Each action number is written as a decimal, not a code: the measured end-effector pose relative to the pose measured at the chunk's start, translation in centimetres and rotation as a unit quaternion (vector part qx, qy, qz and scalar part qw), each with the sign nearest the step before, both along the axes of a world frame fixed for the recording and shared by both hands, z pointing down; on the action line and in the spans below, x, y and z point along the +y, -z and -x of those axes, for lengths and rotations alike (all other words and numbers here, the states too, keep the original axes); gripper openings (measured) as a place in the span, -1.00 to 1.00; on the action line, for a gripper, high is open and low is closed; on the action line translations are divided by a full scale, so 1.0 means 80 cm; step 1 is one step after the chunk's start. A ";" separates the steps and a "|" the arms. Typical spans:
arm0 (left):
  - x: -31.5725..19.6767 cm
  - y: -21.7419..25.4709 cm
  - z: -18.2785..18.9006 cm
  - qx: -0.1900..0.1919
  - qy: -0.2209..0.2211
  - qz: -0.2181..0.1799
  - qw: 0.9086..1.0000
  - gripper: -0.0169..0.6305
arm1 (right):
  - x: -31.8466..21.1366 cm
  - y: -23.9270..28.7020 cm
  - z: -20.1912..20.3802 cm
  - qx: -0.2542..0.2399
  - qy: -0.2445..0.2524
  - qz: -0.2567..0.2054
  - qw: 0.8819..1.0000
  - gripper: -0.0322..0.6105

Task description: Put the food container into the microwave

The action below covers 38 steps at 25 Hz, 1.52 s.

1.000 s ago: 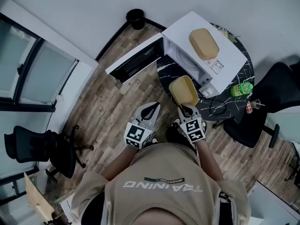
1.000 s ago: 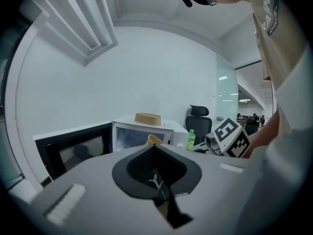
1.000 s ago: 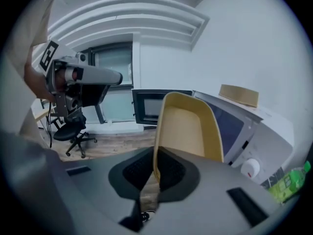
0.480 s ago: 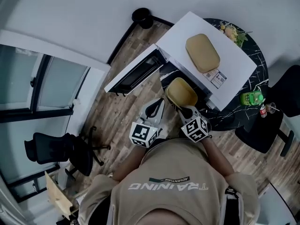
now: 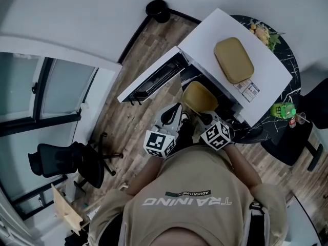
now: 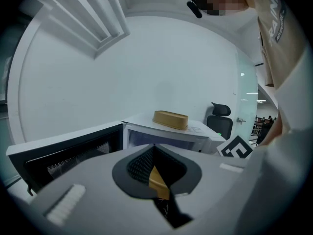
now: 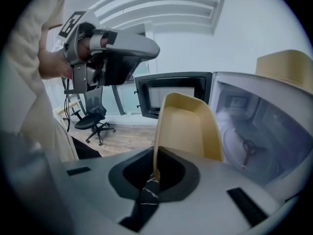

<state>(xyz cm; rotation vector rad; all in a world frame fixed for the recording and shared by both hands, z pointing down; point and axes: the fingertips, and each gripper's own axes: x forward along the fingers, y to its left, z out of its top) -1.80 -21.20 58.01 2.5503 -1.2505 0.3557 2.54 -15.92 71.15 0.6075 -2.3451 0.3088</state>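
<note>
The container [image 7: 188, 126] appears light, stiff and thin-walled. Right gripper [image 7: 155, 173] pinches its near rim, a suitable hold. Left gripper [image 6: 155, 173] closed, empty.

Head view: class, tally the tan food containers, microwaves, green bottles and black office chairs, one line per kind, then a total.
Food containers: 2, the top container and the held container in the right gripper
Microwave: 1
Green bottle: 1
Office chairs: 2, the left chair and the right chair
Total: 6
</note>
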 end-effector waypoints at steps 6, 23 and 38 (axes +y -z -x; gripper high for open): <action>-0.030 0.008 0.019 0.035 -0.046 -0.021 0.998 -0.94 | -0.023 0.004 0.008 0.061 -0.028 -0.010 0.998 -0.84; -0.062 0.004 0.061 0.058 -0.166 -0.046 0.983 -0.94 | -0.155 -0.025 -0.059 0.201 -0.220 -0.020 0.954 -0.84; -0.056 0.022 0.075 0.040 -0.097 -0.062 0.993 -0.94 | -0.205 -0.068 -0.100 0.261 -0.235 -0.041 0.935 -0.84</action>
